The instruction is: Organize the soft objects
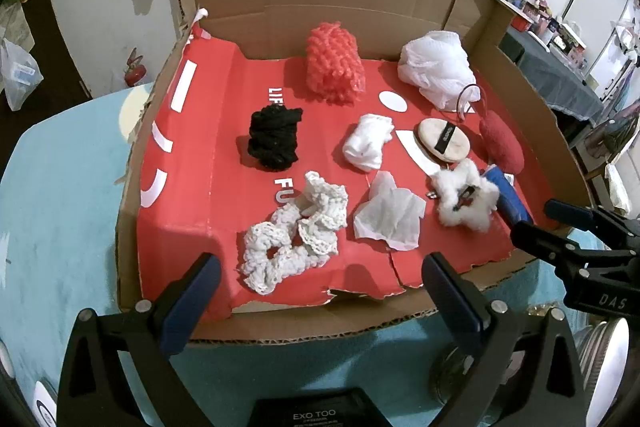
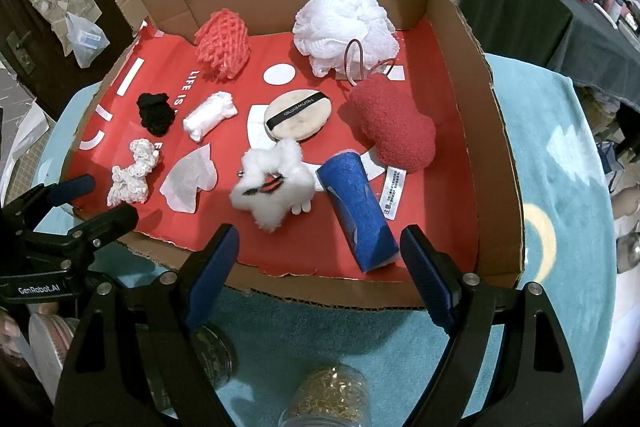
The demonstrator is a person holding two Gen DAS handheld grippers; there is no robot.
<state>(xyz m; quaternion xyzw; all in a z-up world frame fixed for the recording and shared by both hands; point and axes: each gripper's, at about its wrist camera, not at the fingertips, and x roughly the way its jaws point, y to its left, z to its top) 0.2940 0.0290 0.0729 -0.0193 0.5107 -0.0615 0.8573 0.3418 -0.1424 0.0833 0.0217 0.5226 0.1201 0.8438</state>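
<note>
A cardboard box [image 1: 132,227] with a red floor holds several soft things: a coral foam net [image 1: 335,63], a black knit bundle [image 1: 274,139], a white lace scrunchie [image 1: 296,231], a white rolled cloth [image 1: 368,143], a tissue [image 1: 390,215], a fluffy white hair clip [image 1: 464,197], a round puff [image 1: 444,141], a white bath pouf [image 1: 438,67], a red sponge [image 1: 502,143] and a blue roll [image 2: 358,211]. My left gripper [image 1: 320,291] is open and empty, hovering at the box's front edge before the scrunchie. My right gripper [image 2: 320,259] is open and empty before the blue roll.
The box [image 2: 500,155] sits on a light blue mat [image 1: 60,207]. Glass jars [image 2: 328,399] stand on the mat just under the right gripper. The box walls rise at the back and right. A dark-clothed table [image 2: 532,11] with clutter stands to the right.
</note>
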